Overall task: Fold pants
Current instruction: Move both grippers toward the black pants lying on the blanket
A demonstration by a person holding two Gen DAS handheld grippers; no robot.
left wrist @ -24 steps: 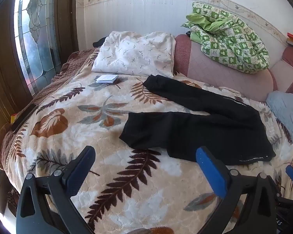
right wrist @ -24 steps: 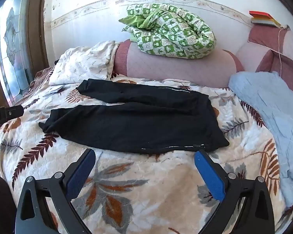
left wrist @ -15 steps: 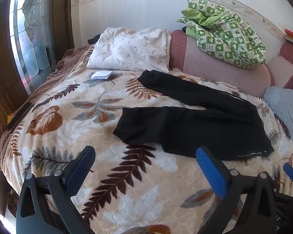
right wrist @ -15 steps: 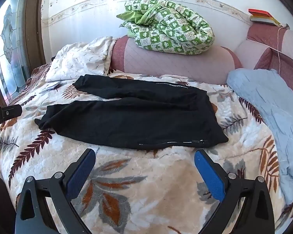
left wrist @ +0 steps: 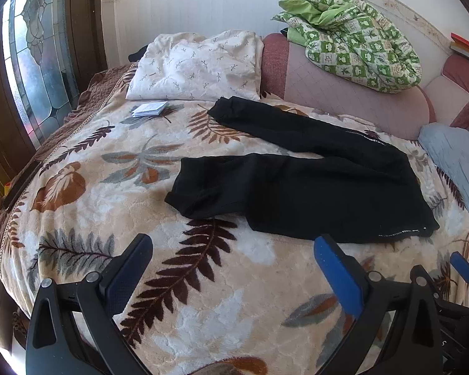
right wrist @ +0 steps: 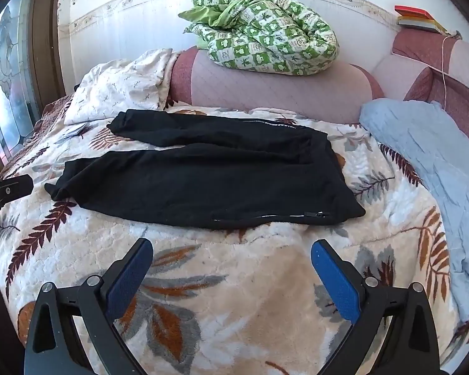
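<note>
Black pants (left wrist: pixel 297 181) lie flat on the leaf-patterned bed blanket (left wrist: pixel 115 193), legs spread apart toward the left, waistband at the right. They also show in the right wrist view (right wrist: pixel 209 175). My left gripper (left wrist: pixel 231 250) is open and empty, hovering above the blanket just short of the near leg's lower edge. My right gripper (right wrist: pixel 231 253) is open and empty, above the blanket (right wrist: pixel 222 297) just short of the waist end's near edge. The left gripper's tip (right wrist: pixel 6 189) shows at the left edge of the right wrist view.
A white pillow (left wrist: pixel 197 65) and a small white packet (left wrist: pixel 150 108) lie at the head end. A green checked quilt (left wrist: pixel 353 31) sits on the pink headboard (left wrist: pixel 353 103). A light blue cloth (right wrist: pixel 428 162) lies at the right. A stained-glass window (left wrist: pixel 37 62) stands left.
Both grippers have moved slightly closer to the bed and pants; the view has shifted a little. Both stay open and empty. The pants have not moved.
</note>
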